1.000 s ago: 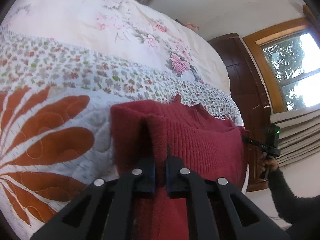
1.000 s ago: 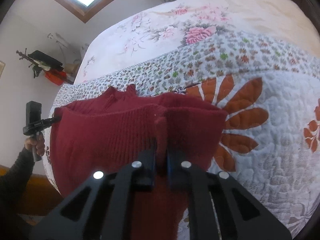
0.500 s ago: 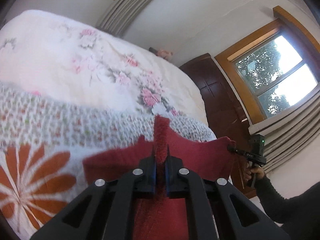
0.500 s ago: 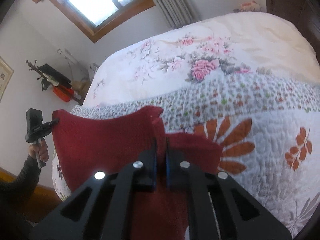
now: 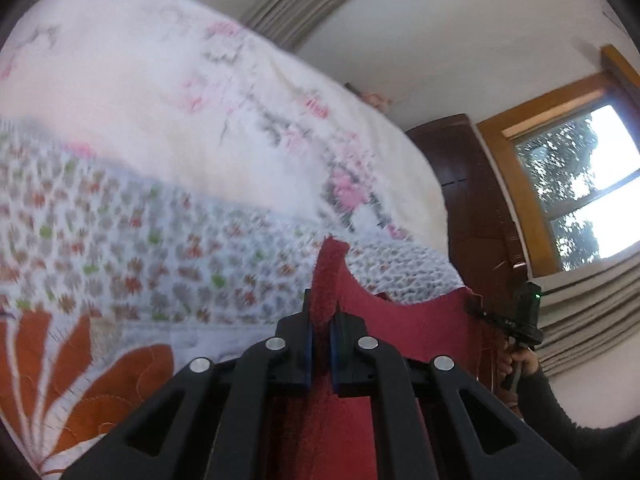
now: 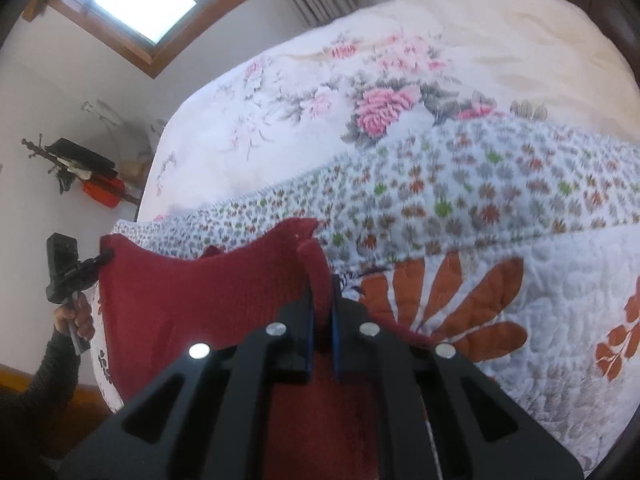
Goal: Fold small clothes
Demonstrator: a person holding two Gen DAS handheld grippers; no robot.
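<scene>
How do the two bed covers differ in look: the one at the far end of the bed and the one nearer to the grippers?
The far cover is cream with large pink roses and grey leaves; the near quilt is white, with a band of small many-coloured flowers and big orange leaf shapes. The far cover looks smooth; the near quilt shows stitched quilting lines. The red sweater is held over the near quilt, not over the far cover. Both are pale and floral.

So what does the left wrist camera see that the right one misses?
Only the left view shows the dark wooden cabinet beside the bed. Only the right view shows the rack of dark and red items on the wall. Both share the red sweater stretched between the two claws, left and right, each shut on an edge, over the floral quilt, plus a window.
</scene>
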